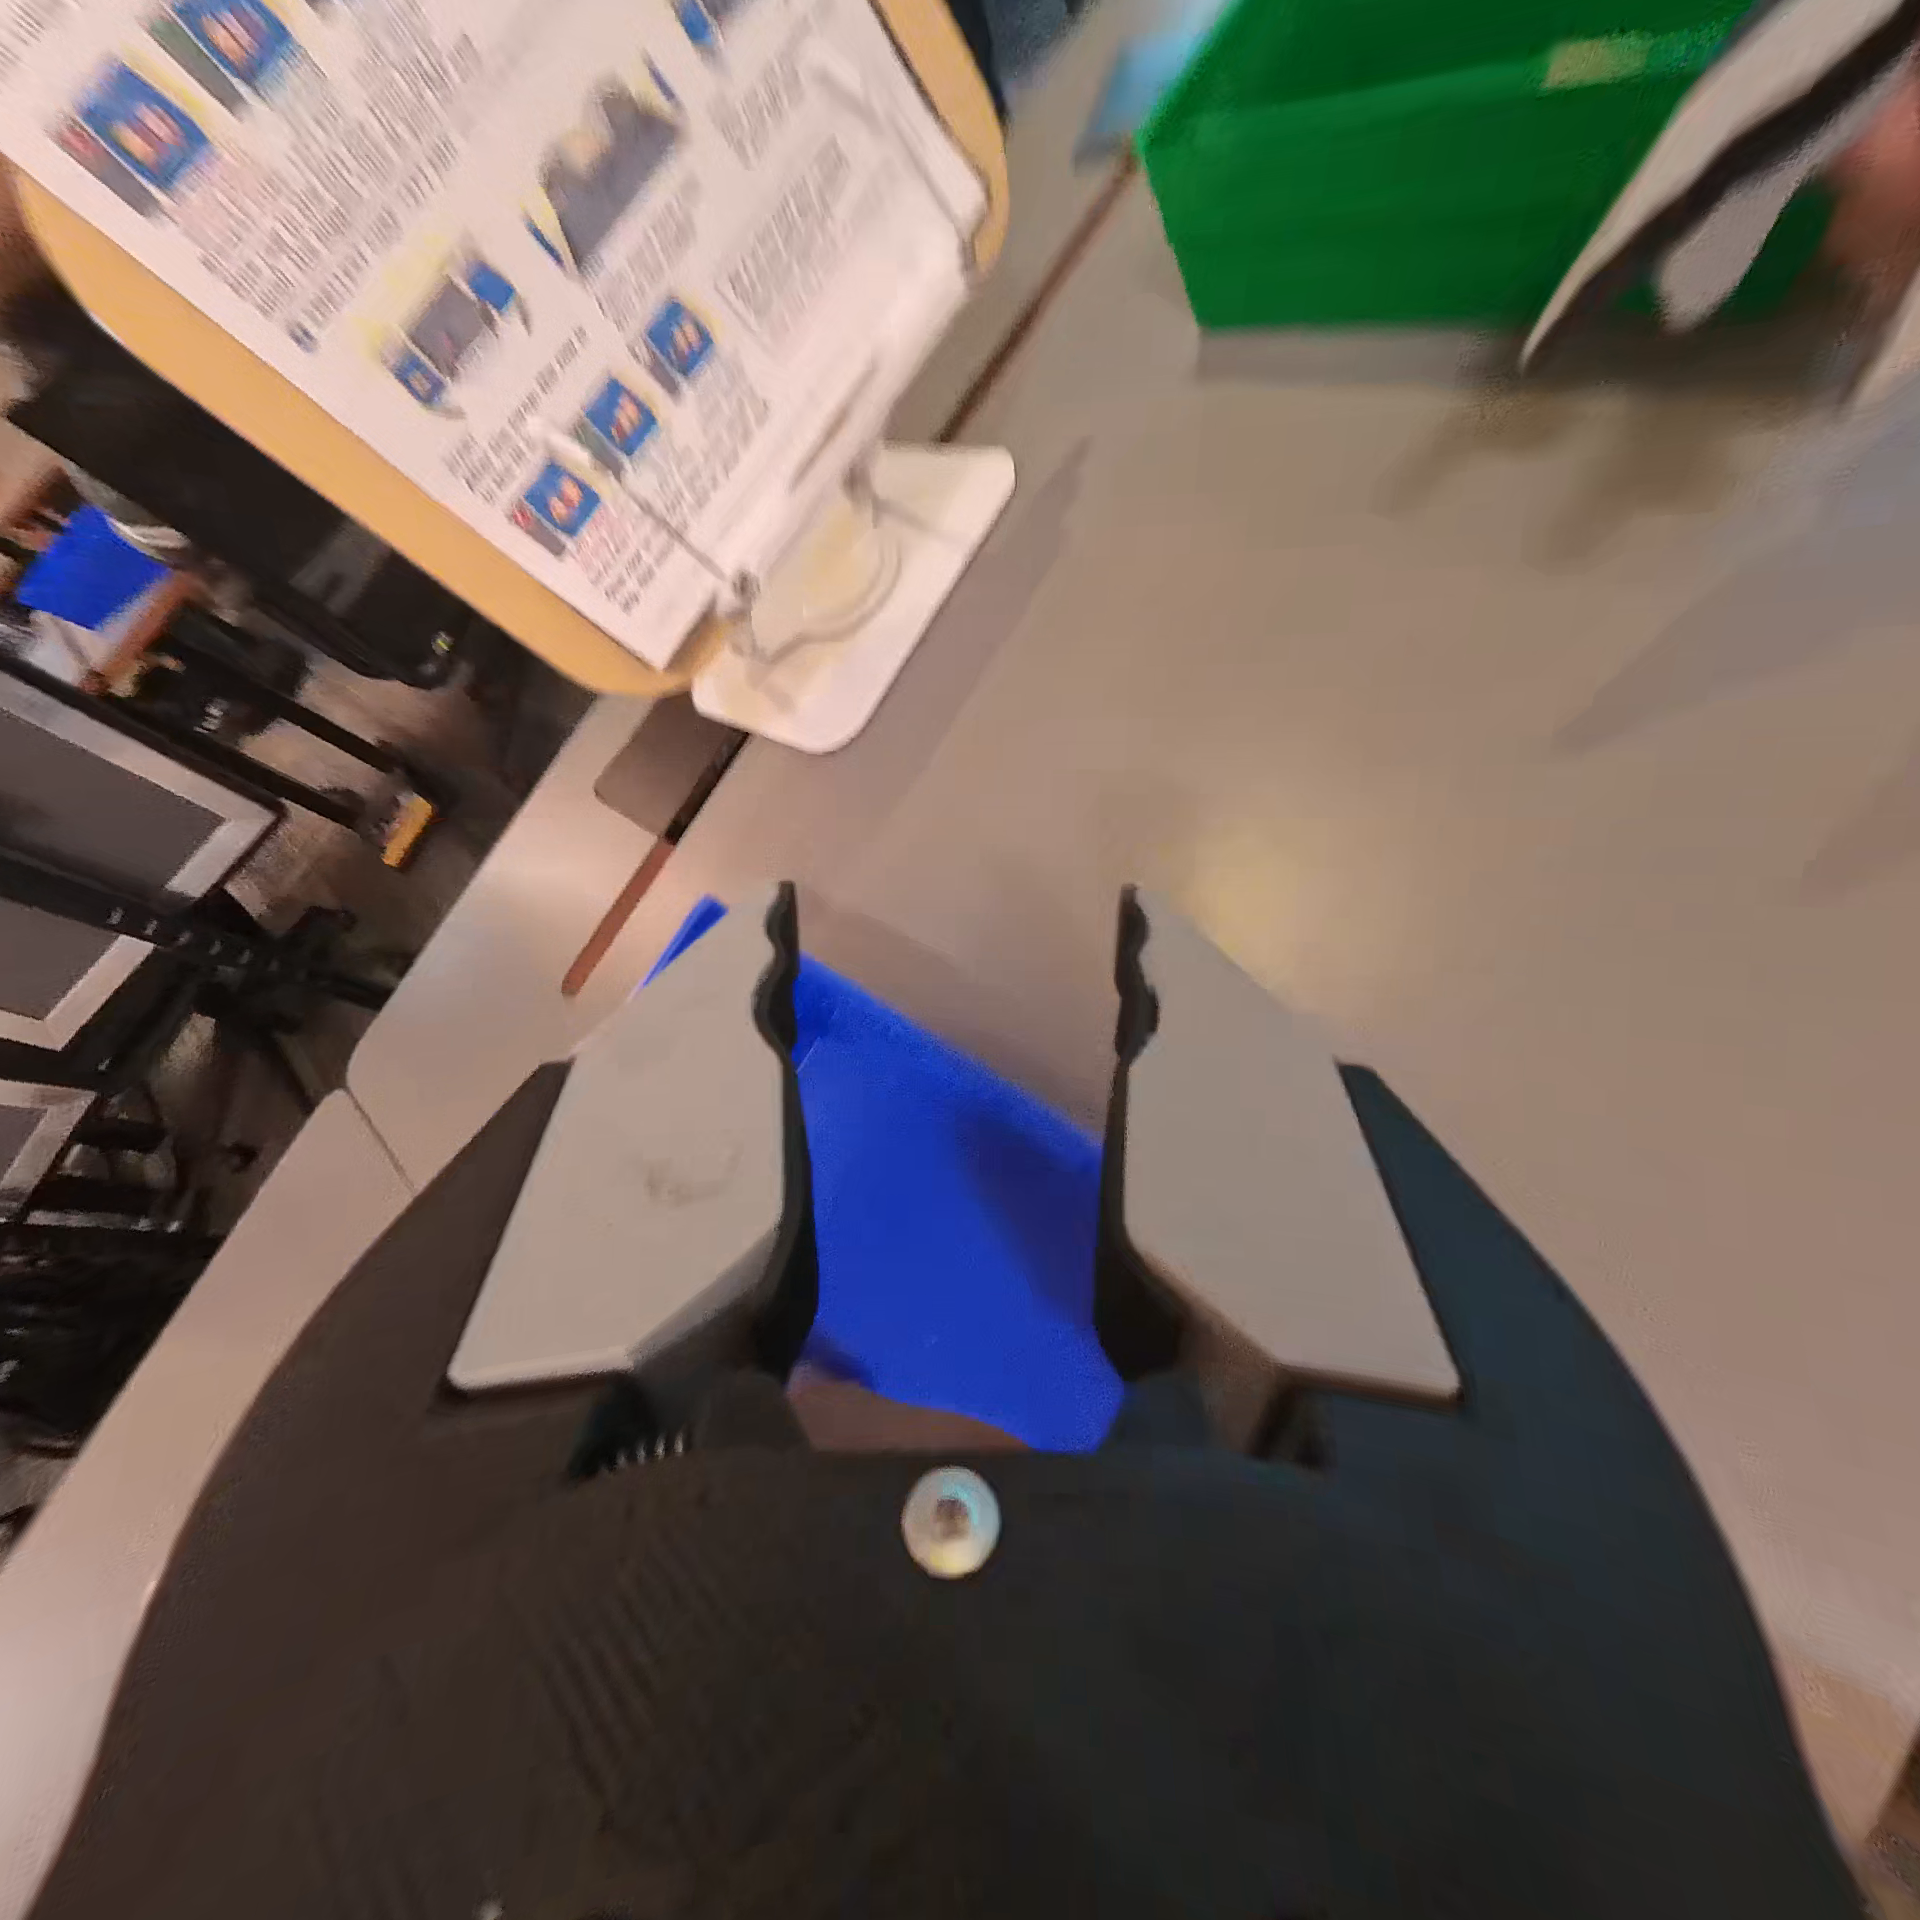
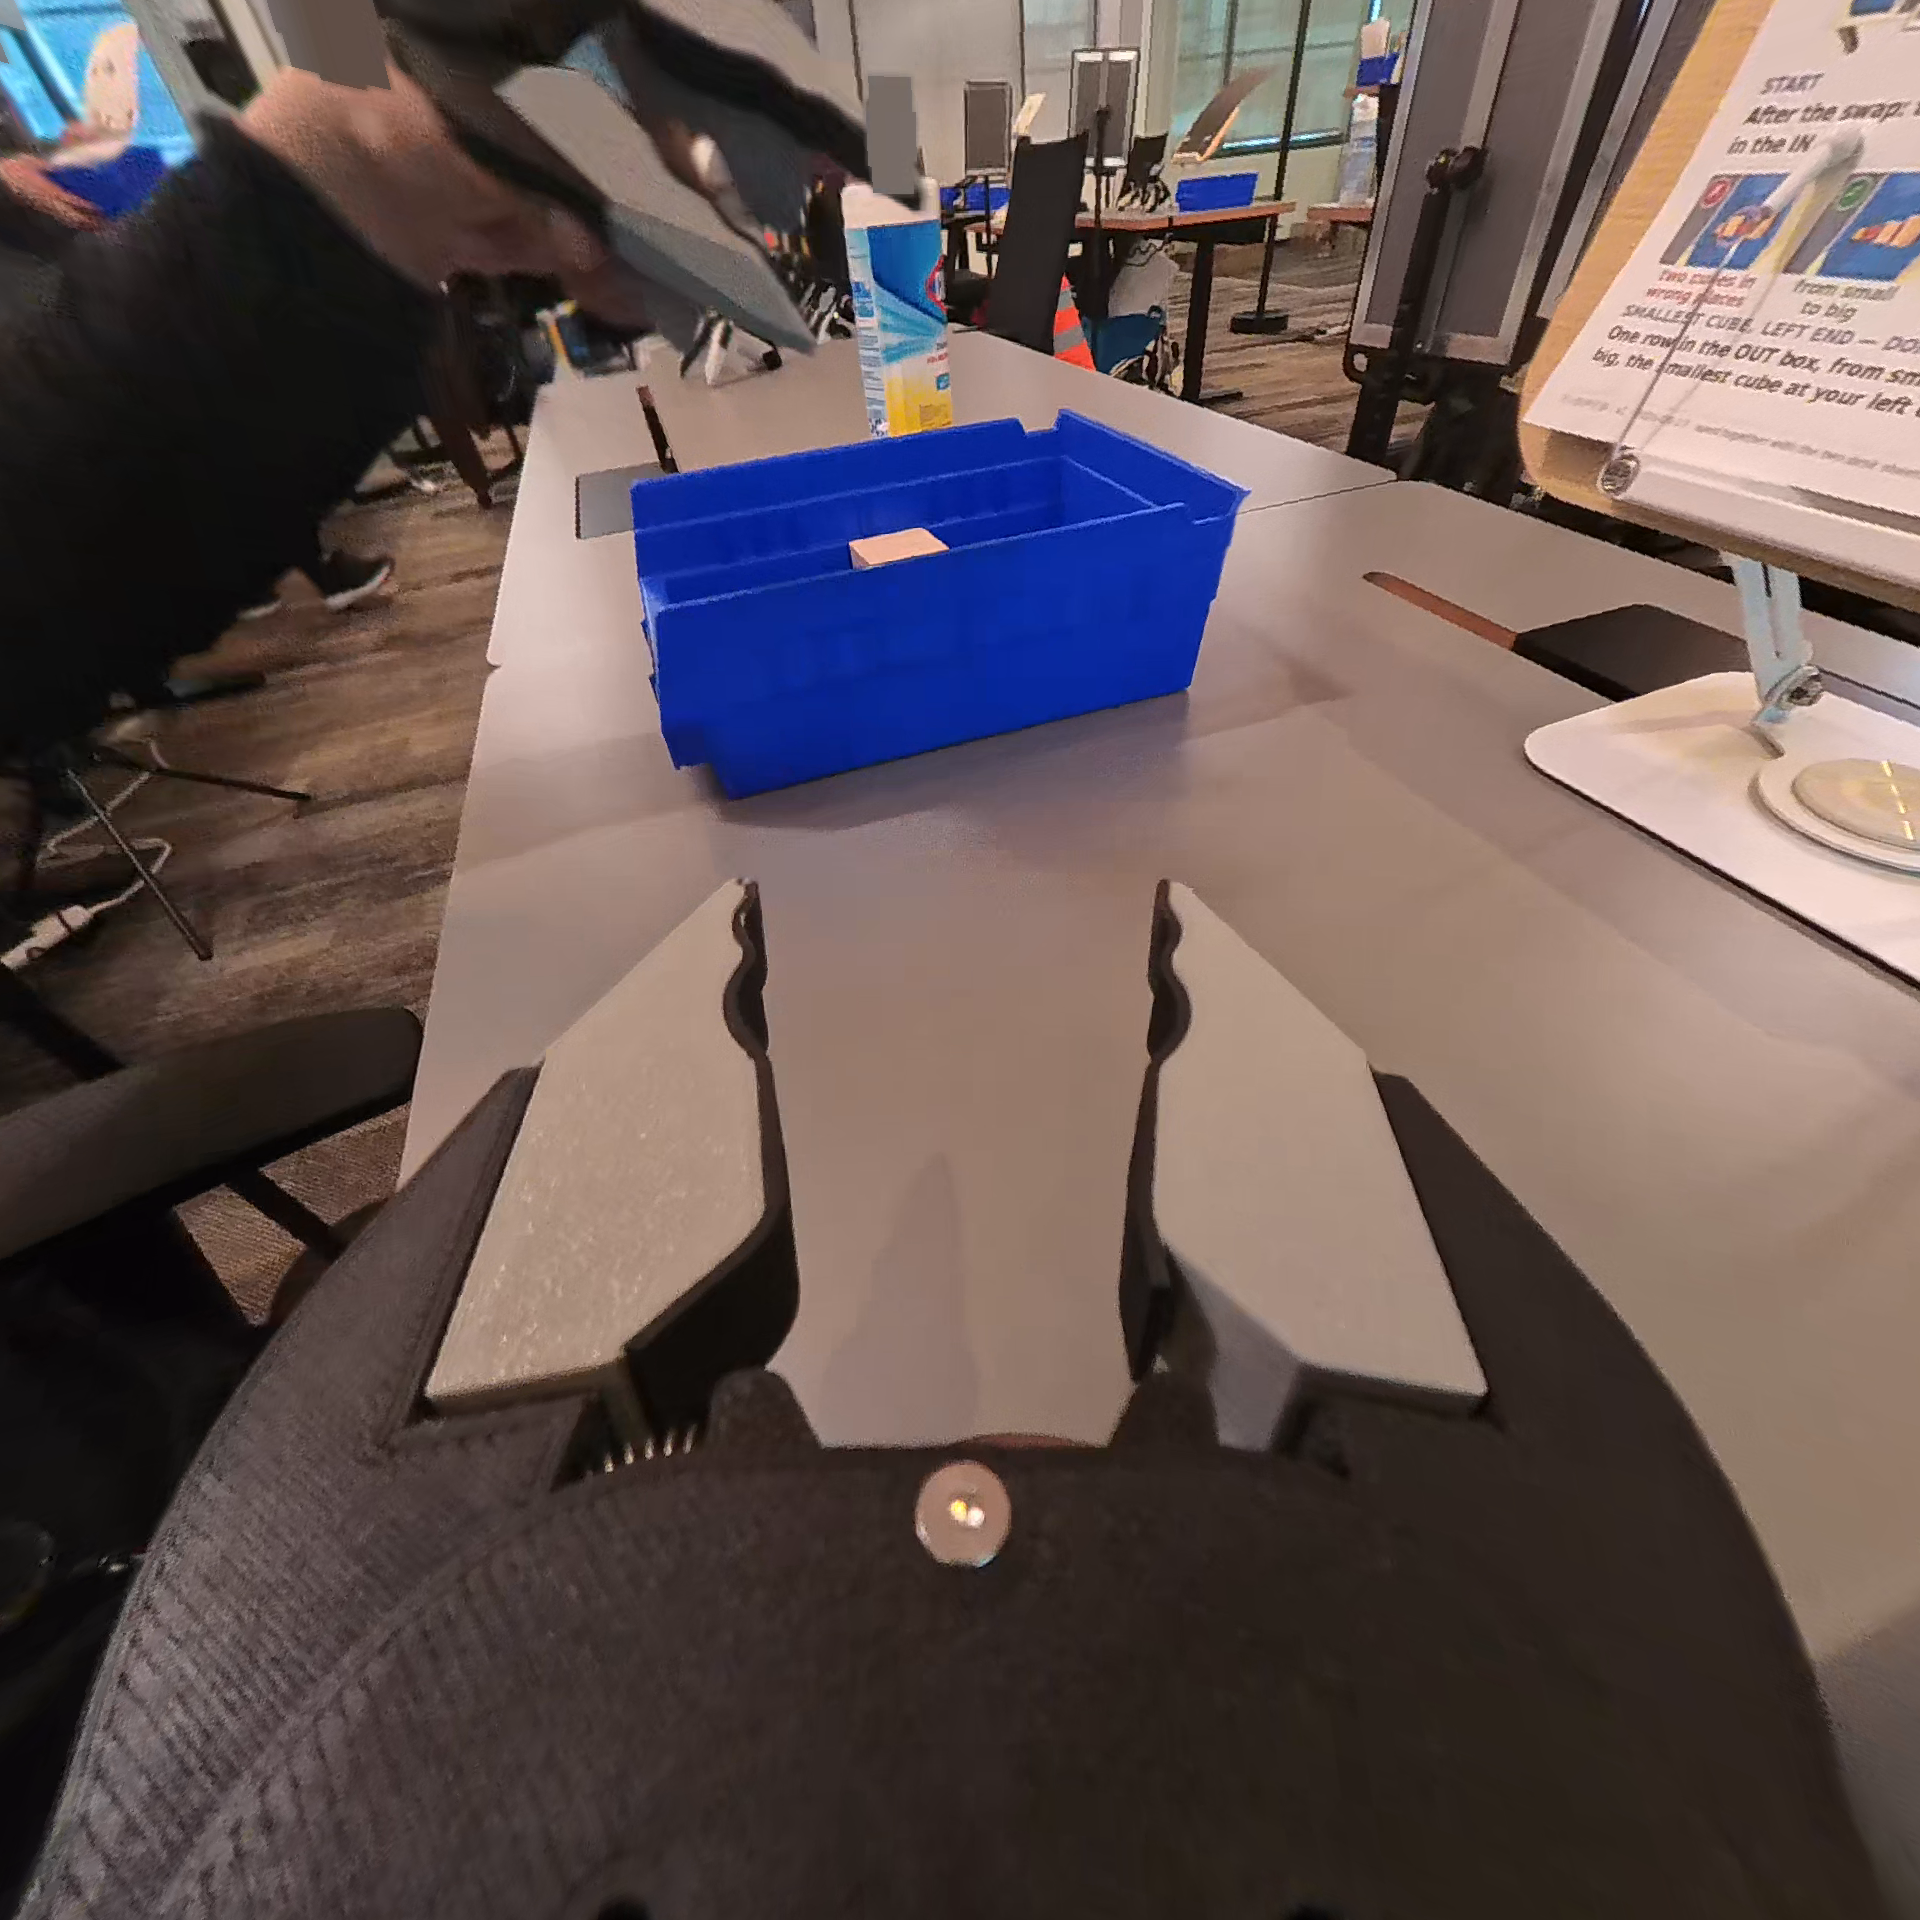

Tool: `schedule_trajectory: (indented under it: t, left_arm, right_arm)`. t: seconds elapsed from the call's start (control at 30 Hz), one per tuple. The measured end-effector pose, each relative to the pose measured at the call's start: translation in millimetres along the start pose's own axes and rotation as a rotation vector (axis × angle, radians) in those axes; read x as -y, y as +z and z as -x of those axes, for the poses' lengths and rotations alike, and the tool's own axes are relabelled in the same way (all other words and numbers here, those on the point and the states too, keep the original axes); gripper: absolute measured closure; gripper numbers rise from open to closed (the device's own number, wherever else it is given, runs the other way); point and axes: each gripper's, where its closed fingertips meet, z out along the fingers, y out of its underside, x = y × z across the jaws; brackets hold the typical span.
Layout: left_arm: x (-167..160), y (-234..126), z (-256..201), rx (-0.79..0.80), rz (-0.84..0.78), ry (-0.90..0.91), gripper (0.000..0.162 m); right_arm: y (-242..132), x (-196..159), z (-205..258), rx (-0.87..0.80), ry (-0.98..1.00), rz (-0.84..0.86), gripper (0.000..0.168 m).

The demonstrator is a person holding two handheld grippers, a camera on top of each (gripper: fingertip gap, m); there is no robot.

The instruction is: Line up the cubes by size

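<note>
Both grippers' jaws stood apart and empty: right gripper point(image 2: 956, 935) over the desk point(image 2: 935, 1039), near a blue bin point(image 2: 935, 644) holding a cube point(image 2: 896, 548); left gripper point(image 1: 956, 940) above it.

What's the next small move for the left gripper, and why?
Probably lower the left gripper into the blue bin toward the wooden cube. Its jaws are open and empty, the left wrist view shows blue bin right beneath them, and the cube sits untouched inside. The right gripper is open over bare table, well short of the bin.
</note>
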Motion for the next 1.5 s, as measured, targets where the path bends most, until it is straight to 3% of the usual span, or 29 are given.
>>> schedule_trajectory:
  t: [0.1, 0.27, 0.37, 0.63, 0.77, 0.93, 1.0, 1.1, 1.3, 1.4, 1.5]
  left_arm:
    - [-52.8, 15.6, 18.4, -0.100, 0.188, 0.126, 0.094]
    - [-147.7, 32.9, 32.7, -0.216, 0.469, 0.204, 0.098]
    - [-195.3, 30.1, 39.5, -0.268, 0.660, 0.245, 0.083]
    - [-268.7, 21.6, 64.6, -0.314, 0.989, 0.416, 0.076]
    - [-278.3, 26.9, 65.6, -0.347, 1.045, 0.462, 0.093]
    - [-239.9, 36.9, 60.0, -0.285, 0.865, 0.440, 0.094]
    - [-203.7, 39.8, 59.9, -0.194, 0.716, 0.444, 0.095]
    - [-124.5, 39.3, 42.3, -0.047, 0.406, 0.490, 0.095]
    - [20.7, 25.6, -66.0, 0.036, -0.081, 0.615, 0.096]
    - [73.6, 23.9, -124.5, 0.024, -0.253, 0.658, 0.095]
    - [106.1, 26.6, -168.0, -0.008, -0.363, 0.673, 0.096]
  right_arm:
    - [0.3, -2.1, 4.8, 0.019, -0.004, 0.008, 0.096]
    - [2.7, -6.8, 13.1, 0.075, 0.031, 0.026, 0.096]
    - [4.5, -10.4, 17.5, 0.108, 0.053, 0.044, 0.095]
    - [5.6, -10.6, 26.1, 0.149, 0.058, 0.054, 0.095]
    - [7.0, -14.3, 26.6, 0.147, 0.042, 0.072, 0.095]
    - [8.5, -17.1, 28.8, 0.176, 0.080, 0.076, 0.096]
    - [8.7, -17.0, 32.0, 0.199, 0.098, 0.073, 0.095]
    - [6.2, -9.0, 37.7, 0.251, 0.145, 0.042, 0.091]
    - [2.6, 26.4, 44.3, 0.399, 0.346, -0.086, 0.077]
    - [5.3, 43.7, 53.2, 0.458, 0.407, -0.136, 0.072]
    - [4.8, 56.6, 67.6, 0.510, 0.427, -0.161, 0.072]
